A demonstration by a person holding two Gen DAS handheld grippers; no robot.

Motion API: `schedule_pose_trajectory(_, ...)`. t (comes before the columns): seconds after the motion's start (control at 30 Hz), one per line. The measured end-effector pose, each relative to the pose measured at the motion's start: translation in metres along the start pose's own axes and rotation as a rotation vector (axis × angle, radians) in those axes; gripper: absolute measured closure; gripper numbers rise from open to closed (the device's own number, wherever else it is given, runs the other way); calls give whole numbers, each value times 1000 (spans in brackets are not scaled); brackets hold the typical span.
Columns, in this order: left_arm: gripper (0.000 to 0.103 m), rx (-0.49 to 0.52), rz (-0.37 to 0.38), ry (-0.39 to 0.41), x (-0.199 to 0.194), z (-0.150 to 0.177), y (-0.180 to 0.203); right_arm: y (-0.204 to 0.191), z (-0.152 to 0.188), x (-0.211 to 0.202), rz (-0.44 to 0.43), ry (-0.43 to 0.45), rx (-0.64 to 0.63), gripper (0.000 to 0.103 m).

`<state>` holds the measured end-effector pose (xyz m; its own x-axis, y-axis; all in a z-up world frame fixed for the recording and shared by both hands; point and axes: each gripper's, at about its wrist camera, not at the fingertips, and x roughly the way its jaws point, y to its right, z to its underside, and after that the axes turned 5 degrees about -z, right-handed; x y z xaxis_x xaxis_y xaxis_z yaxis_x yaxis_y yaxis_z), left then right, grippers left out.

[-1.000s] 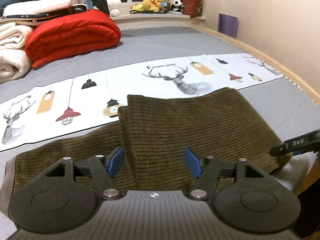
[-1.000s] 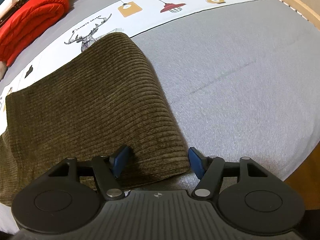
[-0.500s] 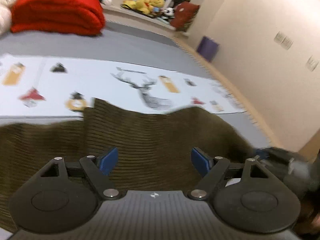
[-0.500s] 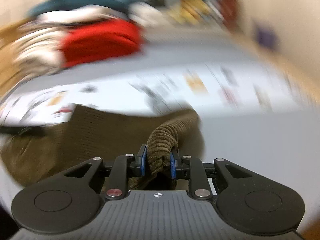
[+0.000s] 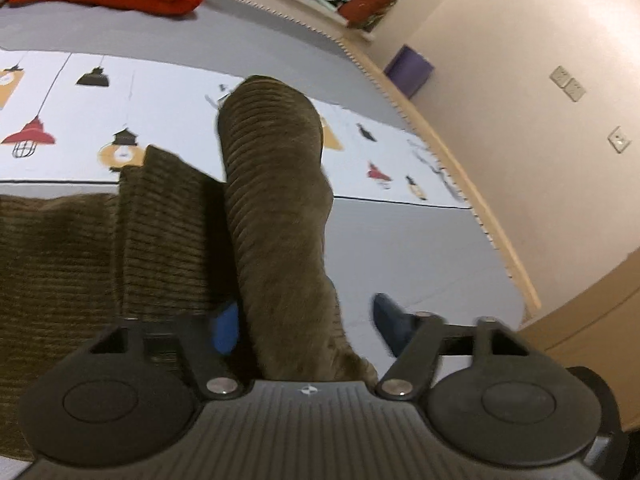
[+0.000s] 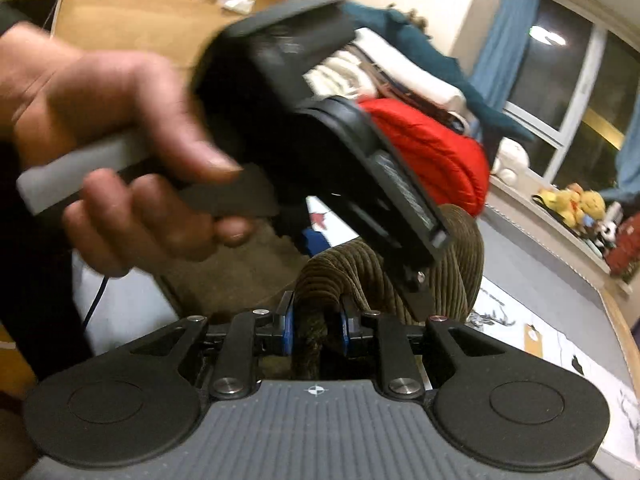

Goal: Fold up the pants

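Grey bed (image 5: 400,248); right gripper (image 6: 316,326) jaws clamped on pants (image 5: 276,200); left gripper (image 5: 308,326) jaws apart, closing.

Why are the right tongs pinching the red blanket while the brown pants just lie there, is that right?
Not quite. The right wrist view shows the right tongs pinching the brown pants, lifting a bunch of them. The red blanket lies untouched behind.

No legible text, label, brand or number appears in either wrist view. The printed cloth (image 5: 168,120) on the bed carries only pictures.
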<state>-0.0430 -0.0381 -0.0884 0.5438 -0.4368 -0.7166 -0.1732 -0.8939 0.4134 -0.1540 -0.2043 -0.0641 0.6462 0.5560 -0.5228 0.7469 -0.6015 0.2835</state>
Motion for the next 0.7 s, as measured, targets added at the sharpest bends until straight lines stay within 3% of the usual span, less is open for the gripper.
schedule_pose_trajectory(0.07, 77, 25, -77, -9, 5, 1, -1, -2, 2, 4, -44, -31, 1, 80)
schedule_pose_trajectory(0.13, 81, 38, -125, -21, 9, 1, -4, 0, 1, 6, -46, -42, 12, 79)
schedule_pose_trajectory(0.3, 84, 66, -203, 60, -15, -5, -15, 17, -16, -1, -178, -29, 126, 70)
schedule_pose_trajectory(0.37, 84, 43, -240, 71, -30, -7, -33, 28, -22, -8, -258, -11, 238, 64)
schedule_pose_trajectory(0.47, 84, -32, -295, 100, -61, -9, -75, 55, -28, -16, -293, 50, 462, 53)
schedule_pose_trajectory(0.57, 84, -132, -354, 145, -105, -5, -127, 79, -25, -10, -276, 97, 667, 49)
schedule_pose_trajectory(0.7, 83, -191, -452, 178, -156, -1, -184, 84, -18, 25, -232, 33, 811, 49)
